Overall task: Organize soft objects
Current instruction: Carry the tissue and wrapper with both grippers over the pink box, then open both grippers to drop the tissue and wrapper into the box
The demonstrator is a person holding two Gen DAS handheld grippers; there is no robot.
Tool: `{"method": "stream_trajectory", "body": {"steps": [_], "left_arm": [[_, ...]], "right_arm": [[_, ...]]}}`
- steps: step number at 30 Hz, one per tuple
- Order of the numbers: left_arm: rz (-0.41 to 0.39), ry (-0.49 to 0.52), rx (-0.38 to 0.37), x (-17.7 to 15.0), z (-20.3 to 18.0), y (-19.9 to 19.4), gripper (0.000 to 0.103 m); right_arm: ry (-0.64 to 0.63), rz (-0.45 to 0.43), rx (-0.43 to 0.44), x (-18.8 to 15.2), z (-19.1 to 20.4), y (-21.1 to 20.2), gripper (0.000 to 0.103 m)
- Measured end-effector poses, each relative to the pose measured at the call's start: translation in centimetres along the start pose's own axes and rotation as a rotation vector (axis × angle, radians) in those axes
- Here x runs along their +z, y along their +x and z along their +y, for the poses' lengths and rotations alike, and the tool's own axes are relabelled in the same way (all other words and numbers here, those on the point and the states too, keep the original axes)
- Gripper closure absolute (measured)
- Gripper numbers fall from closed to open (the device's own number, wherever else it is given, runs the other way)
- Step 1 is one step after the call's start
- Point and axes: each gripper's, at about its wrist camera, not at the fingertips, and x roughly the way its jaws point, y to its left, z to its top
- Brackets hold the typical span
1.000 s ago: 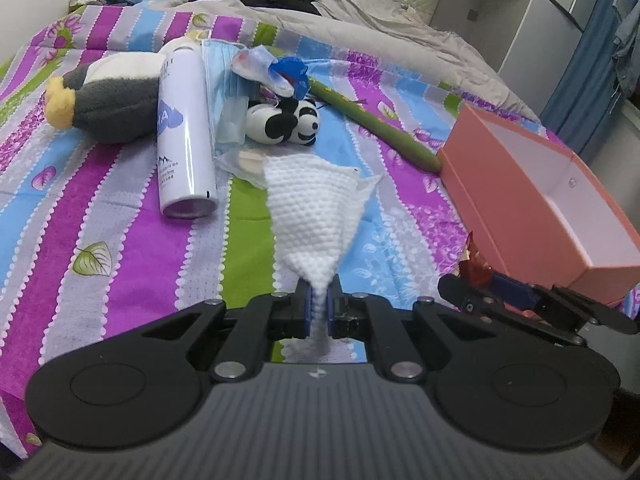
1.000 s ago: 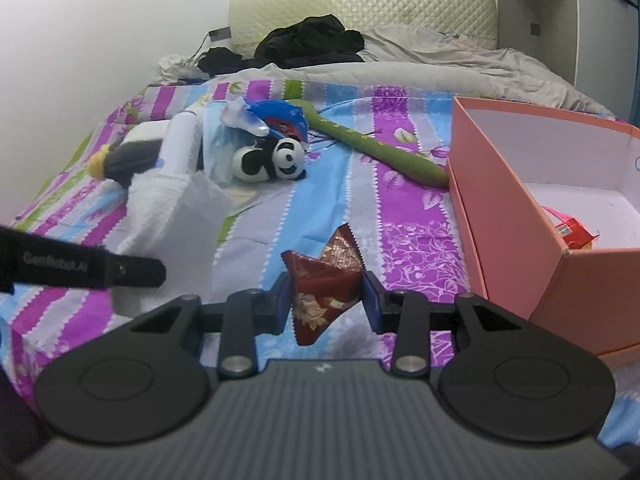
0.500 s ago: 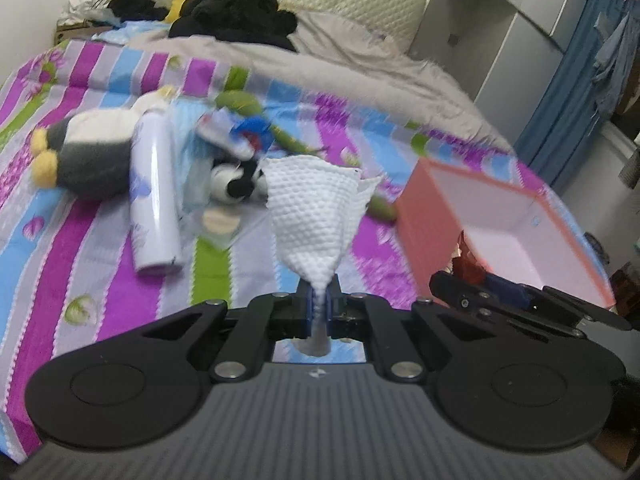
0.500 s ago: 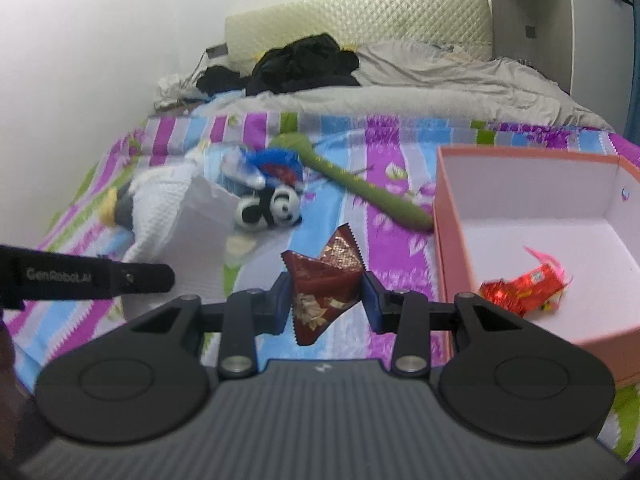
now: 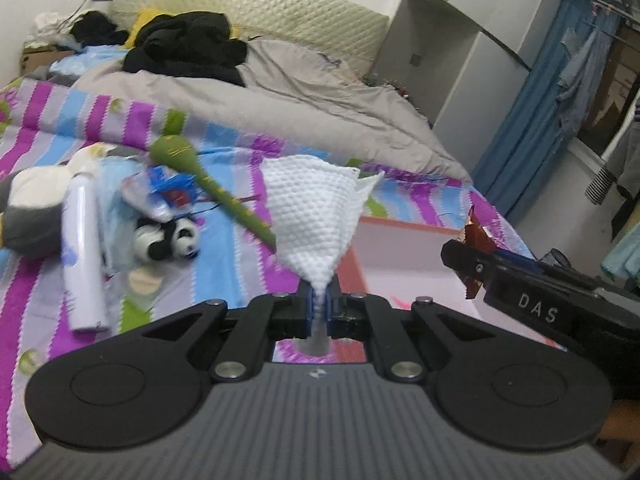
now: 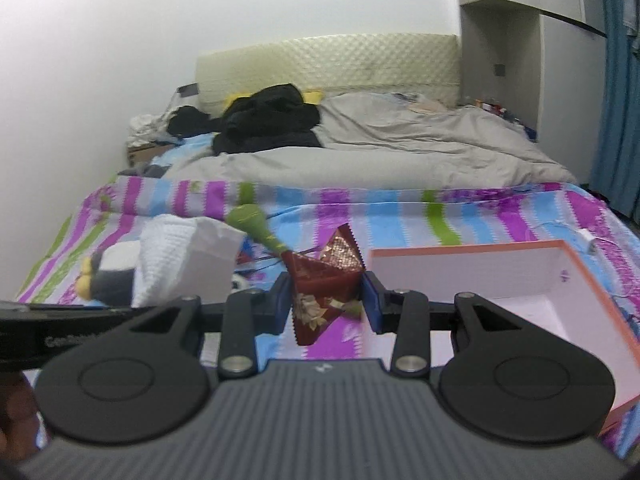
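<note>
My left gripper (image 5: 319,307) is shut on a white textured cloth (image 5: 316,212) that fans upward from its pads, raised over the striped bed. A dark red foil packet (image 6: 326,280) sits pinched in my right gripper (image 6: 328,306), close to the left wall of the open pink box (image 6: 600,280). In the left wrist view the right gripper (image 5: 480,262) reaches in from the right with the packet (image 5: 476,236) above the box (image 5: 404,226). On the bed lie a panda plush (image 5: 168,240), a grey penguin plush (image 5: 28,216) and a green plush stick (image 5: 216,188).
A white spray can (image 5: 82,256), a face mask and a blue-red wrapper (image 5: 164,192) lie among the plush toys. A grey duvet (image 6: 400,156) and black clothes (image 6: 268,120) cover the bed's far end. A blue curtain (image 5: 532,128) hangs at the right.
Both grippers have risen well above the bed with their loads, and both views now take in more of the room. The box sits lower and closer under the two grippers.
</note>
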Motion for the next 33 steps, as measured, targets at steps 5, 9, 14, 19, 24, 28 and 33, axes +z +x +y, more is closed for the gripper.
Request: {"method": "stream_trajectory", "body": {"steps": [5, 9, 14, 19, 24, 28, 33], "left_arm": [[0.002, 0.032, -0.03, 1.9, -3.4, 1.6, 0.096], [0.02, 0.054, -0.041, 2.9, -5.7, 3.6, 0.095], [0.073, 0.089, -0.054, 3.0, -8.7, 7.3, 0.095], [0.159, 0.112, -0.078, 1.8, -10.9, 11.9, 0.095], [0.239, 0.131, -0.08, 0.0, -12.3, 15.9, 0.095], [0.287, 0.148, -0.083, -1.2, -12.8, 18.2, 0.095], [0.314, 0.159, -0.085, -2.0, -13.2, 19.6, 0.095]], "right_arm": [[0.013, 0.003, -0.05, 1.6, -3.4, 0.1, 0.063], [0.037, 0.021, -0.08, 1.9, -6.2, 0.9, 0.063], [0.089, 0.105, -0.133, 0.8, -10.2, 3.0, 0.063], [0.159, 0.217, -0.183, -1.4, -14.0, 5.5, 0.063], [0.2, 0.286, -0.217, -3.5, -16.6, 7.0, 0.063], [0.227, 0.332, -0.225, -5.2, -18.0, 7.7, 0.063], [0.267, 0.36, -0.224, -6.5, -19.3, 8.4, 0.062]]}}
